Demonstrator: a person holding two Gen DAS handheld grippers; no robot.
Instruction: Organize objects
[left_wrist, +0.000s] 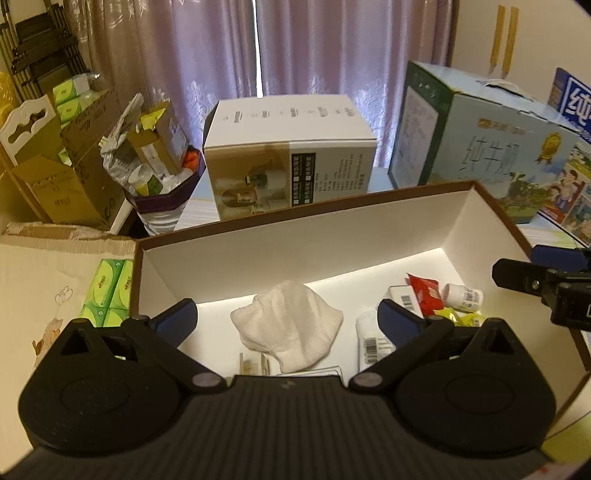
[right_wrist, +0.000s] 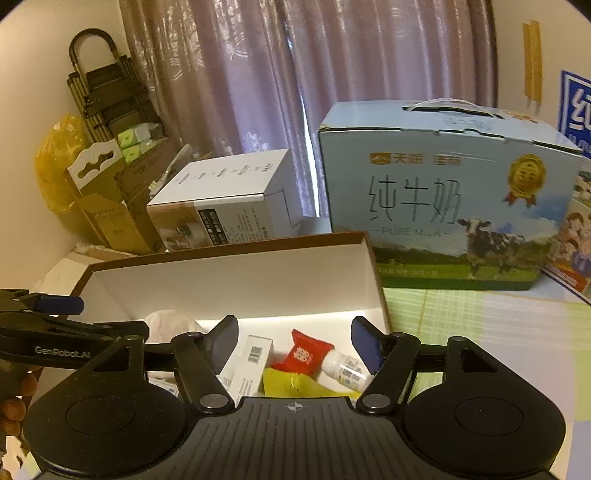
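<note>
1. Both tongs hang over the open white-lined box (left_wrist: 491, 221). The left tongs (left_wrist: 288, 317) stand wide with nothing between the jaws; the right tongs (right_wrist: 293, 341) also stand wide and carry nothing.
2. The task's things lie inside the box. A white cloth (left_wrist: 288, 325) is crumpled near the middle of the floor, directly ahead of the left tongs. The small goods are bunched toward the right end: a red packet (right_wrist: 304, 352), a small white bottle (right_wrist: 345, 367), a barcoded white carton (right_wrist: 251, 363) and a yellow wrapper (right_wrist: 295, 384).
3. Judged step: each tool appears to be choosing an item to lift or reposition. The left is best placed for the cloth, the right for the red packet.
4. Recommended practice for the cloth: descend with the jaws straddling its raised fold and close on a gathered ridge, since a flat edge would likely slip out.
5. Recommended practice for the right side: take the red packet across its narrow waist. The bottle lies touching it and, being round, may roll when disturbed.
6. Risk: the two tools sit near each other over one box. Working one at a time would avoid a clash, and the box wall near the right tongs leaves little room to swing.
</note>
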